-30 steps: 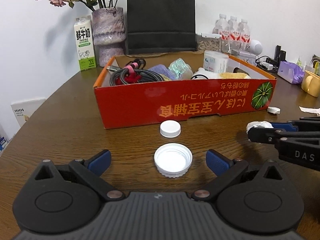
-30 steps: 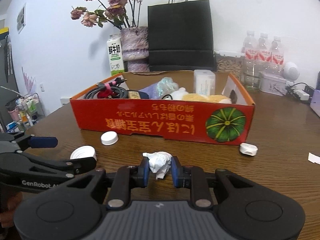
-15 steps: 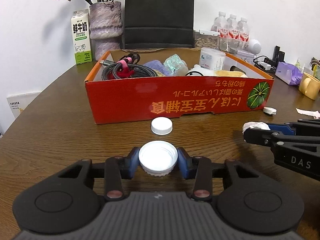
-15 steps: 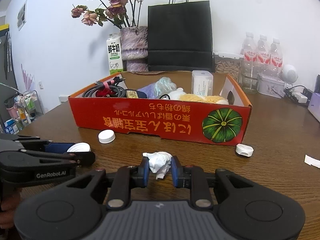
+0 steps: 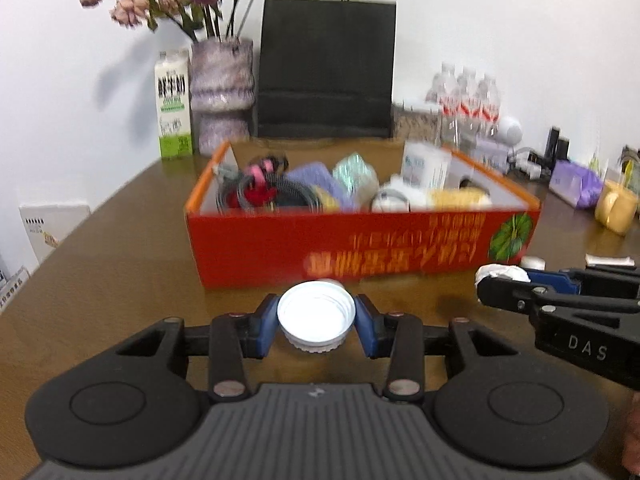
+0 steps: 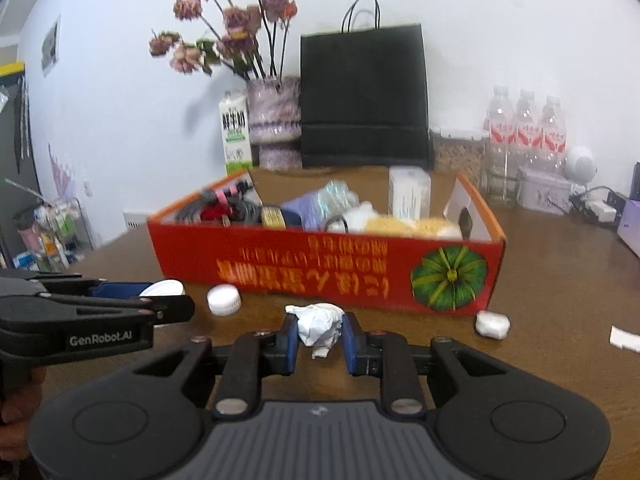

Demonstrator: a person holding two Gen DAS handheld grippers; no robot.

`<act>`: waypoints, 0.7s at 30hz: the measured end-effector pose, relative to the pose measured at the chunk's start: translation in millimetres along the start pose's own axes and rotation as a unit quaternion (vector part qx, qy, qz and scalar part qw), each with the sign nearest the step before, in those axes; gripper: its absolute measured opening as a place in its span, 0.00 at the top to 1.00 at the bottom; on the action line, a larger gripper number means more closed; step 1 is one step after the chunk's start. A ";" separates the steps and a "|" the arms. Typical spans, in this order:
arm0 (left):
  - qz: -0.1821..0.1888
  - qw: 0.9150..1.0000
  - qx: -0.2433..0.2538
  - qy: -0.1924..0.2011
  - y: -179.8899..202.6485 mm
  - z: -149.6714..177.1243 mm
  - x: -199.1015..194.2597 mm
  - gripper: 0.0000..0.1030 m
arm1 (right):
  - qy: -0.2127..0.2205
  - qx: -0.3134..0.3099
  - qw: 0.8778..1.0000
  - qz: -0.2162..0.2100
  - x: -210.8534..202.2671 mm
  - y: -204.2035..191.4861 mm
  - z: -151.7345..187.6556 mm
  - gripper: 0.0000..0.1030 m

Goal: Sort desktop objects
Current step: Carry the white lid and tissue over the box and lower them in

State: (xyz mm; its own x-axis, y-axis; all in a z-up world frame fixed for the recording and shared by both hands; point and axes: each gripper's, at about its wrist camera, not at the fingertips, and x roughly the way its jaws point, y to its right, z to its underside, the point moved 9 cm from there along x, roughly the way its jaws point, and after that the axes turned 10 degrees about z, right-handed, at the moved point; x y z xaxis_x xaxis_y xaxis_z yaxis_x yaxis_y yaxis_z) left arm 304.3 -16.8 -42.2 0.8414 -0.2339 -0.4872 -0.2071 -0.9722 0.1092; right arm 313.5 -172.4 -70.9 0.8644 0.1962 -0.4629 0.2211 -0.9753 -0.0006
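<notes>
left gripper (image 5: pixel 316 322) clamps the wide white plastic screw lid (image 5: pixel 316 315); right gripper (image 6: pixel 320 330) pinches a crumpled white paper wad (image 6: pixel 318 319) (both probably bound for the red cardboard box (image 6: pixel 328 268)).

left gripper (image 5: pixel 316 322) closed on lid (image 5: pixel 316 315) (lifted) — nearer box (image 5: pixel 360 240)

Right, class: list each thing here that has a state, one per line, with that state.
Left claw: shut on large white cap, open side up.
Right claw: shut on crumpled tissue.
Small white cap: loose on table.
Red box: open, filled.
</notes>
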 end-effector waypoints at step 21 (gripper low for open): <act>-0.050 0.991 -0.002 0.123 -17.8 -114.9 55.6 0.60 | 0.099 0.010 0.995 0.027 61.0 7.3 -112.8 0.80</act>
State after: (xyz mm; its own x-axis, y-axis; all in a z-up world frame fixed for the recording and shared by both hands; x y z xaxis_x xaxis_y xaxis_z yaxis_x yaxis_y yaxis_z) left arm 412.1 -13.6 28.3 0.9537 -0.1317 -0.2704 -0.1154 -0.9905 0.0752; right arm 418.9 -156.0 0.8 0.9469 0.1582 -0.2799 0.1652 -0.9863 0.0012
